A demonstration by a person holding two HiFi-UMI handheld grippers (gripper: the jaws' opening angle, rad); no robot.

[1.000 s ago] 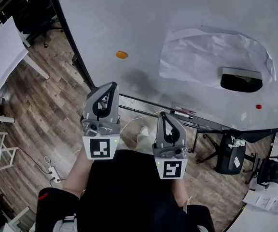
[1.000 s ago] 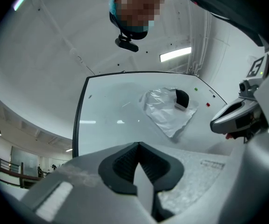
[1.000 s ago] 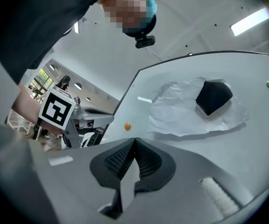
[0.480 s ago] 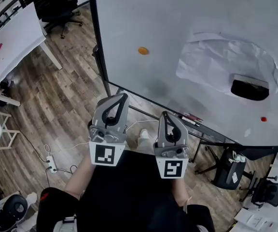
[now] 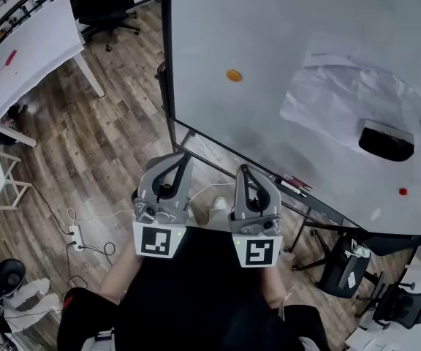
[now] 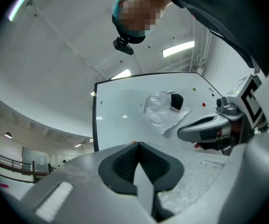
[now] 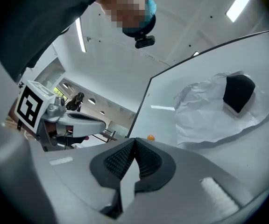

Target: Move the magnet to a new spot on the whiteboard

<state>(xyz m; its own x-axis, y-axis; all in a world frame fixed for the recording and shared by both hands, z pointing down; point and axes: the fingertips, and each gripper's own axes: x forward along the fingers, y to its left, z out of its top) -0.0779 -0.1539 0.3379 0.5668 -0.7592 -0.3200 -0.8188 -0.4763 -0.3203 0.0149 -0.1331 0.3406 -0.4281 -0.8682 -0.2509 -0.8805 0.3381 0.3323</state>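
Note:
A small orange magnet [image 5: 234,75] sticks to the whiteboard [image 5: 269,35], left of a crumpled white sheet [image 5: 342,101]. It also shows in the right gripper view as the orange magnet [image 7: 150,137], just past the jaw tips. My left gripper [image 5: 180,157] and right gripper [image 5: 244,169] hang side by side close to my body, below the board's lower edge and well short of the magnet. Both are shut with nothing between their pads. The left gripper [image 6: 137,144] looks up at the board, and the right gripper [image 7: 134,139] does the same.
A black eraser [image 5: 386,142] sits on the crumpled sheet, with a red magnet [image 5: 403,191] below it. Markers [image 5: 292,185] lie on the board's tray. A white table [image 5: 28,57] stands at the left, cables and a power strip [image 5: 75,236] lie on the wooden floor.
The view has swung so the whiteboard and orange magnet sit further right in the picture. Both grippers stay shut near my body, and the left one has drifted slightly right and down.

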